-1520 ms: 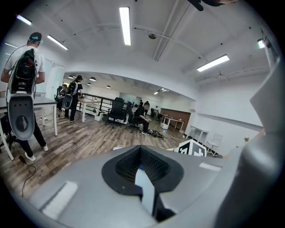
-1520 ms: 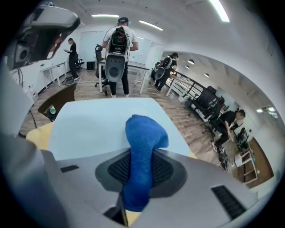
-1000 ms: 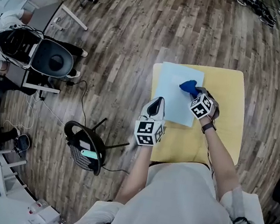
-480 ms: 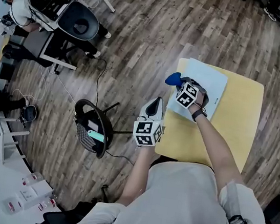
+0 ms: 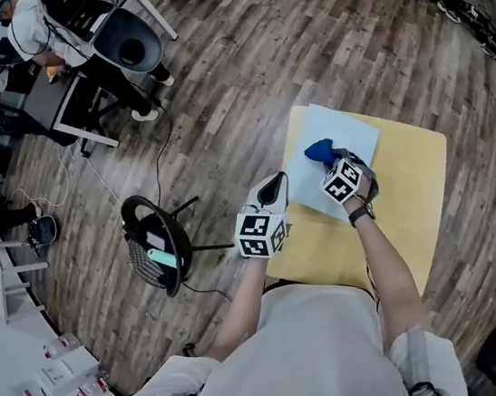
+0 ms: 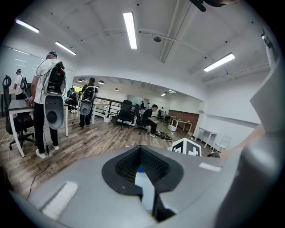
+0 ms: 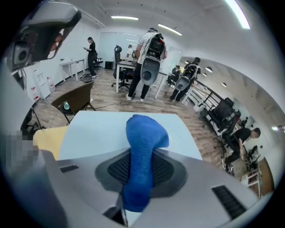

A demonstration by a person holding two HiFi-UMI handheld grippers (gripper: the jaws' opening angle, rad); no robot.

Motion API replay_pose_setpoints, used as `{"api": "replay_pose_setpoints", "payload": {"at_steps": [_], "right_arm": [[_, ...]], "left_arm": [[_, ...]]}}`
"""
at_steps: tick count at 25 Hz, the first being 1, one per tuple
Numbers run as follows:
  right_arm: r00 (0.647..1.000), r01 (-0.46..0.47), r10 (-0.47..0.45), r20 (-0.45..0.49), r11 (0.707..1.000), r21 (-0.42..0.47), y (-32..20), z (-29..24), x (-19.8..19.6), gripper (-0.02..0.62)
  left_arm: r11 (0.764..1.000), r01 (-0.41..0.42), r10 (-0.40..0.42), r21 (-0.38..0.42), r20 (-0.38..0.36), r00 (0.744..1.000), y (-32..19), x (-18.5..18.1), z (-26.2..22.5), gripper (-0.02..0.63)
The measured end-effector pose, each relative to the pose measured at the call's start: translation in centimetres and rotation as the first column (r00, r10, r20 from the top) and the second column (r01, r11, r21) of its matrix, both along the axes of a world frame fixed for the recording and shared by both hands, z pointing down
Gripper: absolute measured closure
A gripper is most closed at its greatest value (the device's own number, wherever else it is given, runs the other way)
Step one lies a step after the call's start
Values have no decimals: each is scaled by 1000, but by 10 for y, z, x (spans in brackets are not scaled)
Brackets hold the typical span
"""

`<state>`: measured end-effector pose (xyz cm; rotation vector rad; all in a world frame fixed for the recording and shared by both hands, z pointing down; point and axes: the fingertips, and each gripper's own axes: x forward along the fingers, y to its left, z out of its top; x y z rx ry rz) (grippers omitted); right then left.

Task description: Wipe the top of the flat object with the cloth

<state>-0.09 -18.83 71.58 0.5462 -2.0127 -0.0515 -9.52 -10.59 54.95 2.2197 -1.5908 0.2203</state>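
Right gripper (image 7: 139, 187): jaws clamped on the blue cloth (image 7: 143, 147), whose bunched end sticks out past the tips and, as I judge it, presses on the pale flat sheet (image 7: 98, 129).

Left gripper (image 6: 144, 196): jaws pressed together, nothing held. In the head view it hangs at the left edge of the yellow table (image 5: 406, 215), just beside the sheet's lower-left corner.

Key relation: in the head view the cloth sits at the sheet's left side, about mid-height. The sheet's long axis runs top to bottom of that frame. Bare sheet lies to the cloth's right and toward the frame top, so I judge the next stroke goes that way, right hand only.
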Motion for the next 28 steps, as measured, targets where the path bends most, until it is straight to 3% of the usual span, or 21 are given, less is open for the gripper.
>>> {"api": "replay_pose_setpoints", "payload": {"at_steps": [8, 14, 16, 18, 22, 28], "right_arm": [[988, -148, 148, -34, 989, -7, 28, 4, 99, 505], [977, -212, 212, -18, 977, -28, 31, -1, 107, 505], [966, -244, 247, 70, 969, -46, 26, -18, 87, 502], [966, -212, 216, 141, 976, -42, 20, -36, 54, 502], [988, -65, 69, 140, 997, -34, 15, -40, -16, 502], [992, 104, -100, 82, 993, -55, 15, -17, -93, 499]], "left_arm": [[995, -93, 94, 25, -14, 995, -14, 43, -9, 601], [995, -97, 98, 33, -21, 995, -12, 47, -13, 601], [996, -80, 81, 32, -23, 996, -8, 40, -11, 601], [998, -53, 53, 29, -26, 998, -6, 28, -10, 601], [1000, 20, -19, 17, -26, 999, 1, 1, -8, 601], [996, 93, -93, -16, -6, 996, 15, -39, -5, 601]]}}
